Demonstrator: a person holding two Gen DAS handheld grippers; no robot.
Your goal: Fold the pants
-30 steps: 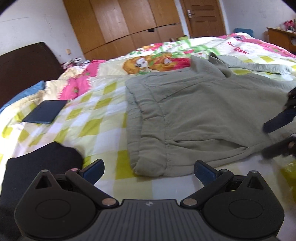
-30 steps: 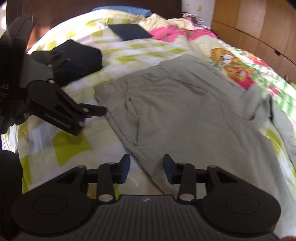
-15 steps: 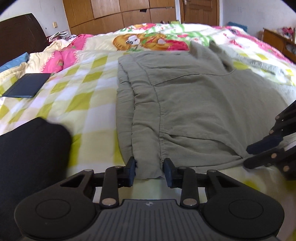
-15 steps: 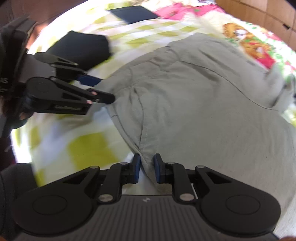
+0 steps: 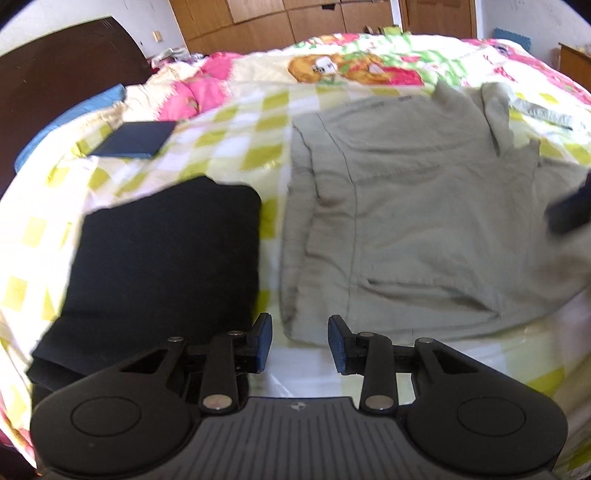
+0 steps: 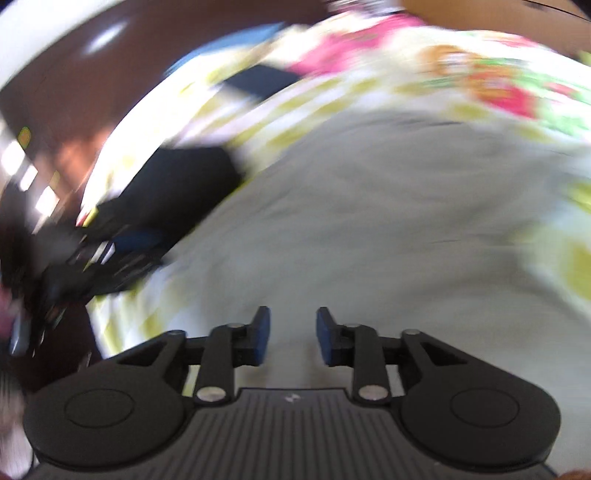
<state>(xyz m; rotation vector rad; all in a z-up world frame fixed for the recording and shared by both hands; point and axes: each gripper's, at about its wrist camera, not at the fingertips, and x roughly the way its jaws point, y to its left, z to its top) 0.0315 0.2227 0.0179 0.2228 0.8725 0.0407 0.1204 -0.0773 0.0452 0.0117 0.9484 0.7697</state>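
Left wrist view rides the left gripper (image 5: 300,341), looks forward and down across the bed (image 5: 229,147), close above its near edge; wardrobe (image 5: 280,18) far. Right wrist view rides the right gripper (image 6: 292,338), also tilted down, close, heavily motion-blurred. Both share the grey pants (image 5: 413,206), black folded garment (image 5: 166,266), dark flat item (image 5: 135,139).
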